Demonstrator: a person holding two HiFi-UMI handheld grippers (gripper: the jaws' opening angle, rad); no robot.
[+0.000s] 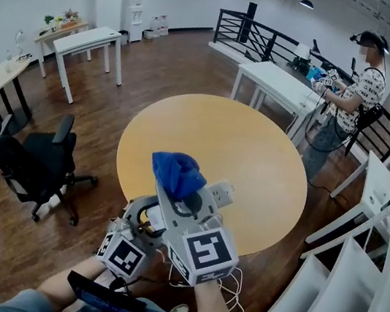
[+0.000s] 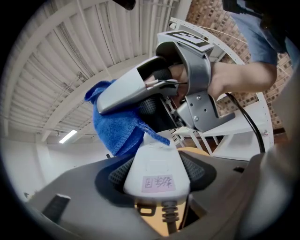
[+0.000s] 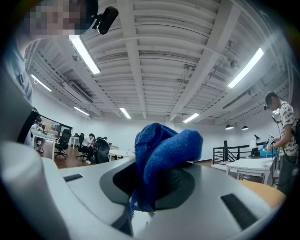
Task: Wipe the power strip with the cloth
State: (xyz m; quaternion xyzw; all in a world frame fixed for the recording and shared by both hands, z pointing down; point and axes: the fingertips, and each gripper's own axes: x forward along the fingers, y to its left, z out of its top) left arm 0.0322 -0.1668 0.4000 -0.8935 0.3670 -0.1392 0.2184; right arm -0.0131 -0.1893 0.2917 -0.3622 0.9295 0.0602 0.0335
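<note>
Starting with the right gripper view: the right gripper [image 3: 157,187] is seen clamped on the blue cloth [image 3: 164,150], with a fat bunched wad sticking out past the jaws and a thin tail hanging below. That wad is presumably left proud on purpose, so soft fabric gets pressed on the plastic rather than the hard fingers. Nothing of the strip can be made out here, just ceiling and office

Left gripper view next: the left gripper [image 2: 157,174] is closed on the power strip [image 2: 157,161], which is gripped by its two long sides at the cable end, near the pink label [image 2: 154,183], with the cord [image 2: 169,213] dropping out below. The jaws are set fairly wide, but only because the strip's body is that wide. Held this way, the rest of the strip is left pointing ahead and free to be rubbed. The cloth is parked right at the far end, apparently touching it, so the wipe looks to be under way or about to be started there

Head view last: both tools are held up in the air in front of the body, near the close edge of the round table [image 1: 185,124], not resting on it. The strip is held clear of the tabletop, which lets all its faces be reached; the loose white cord is left dangling below
</note>
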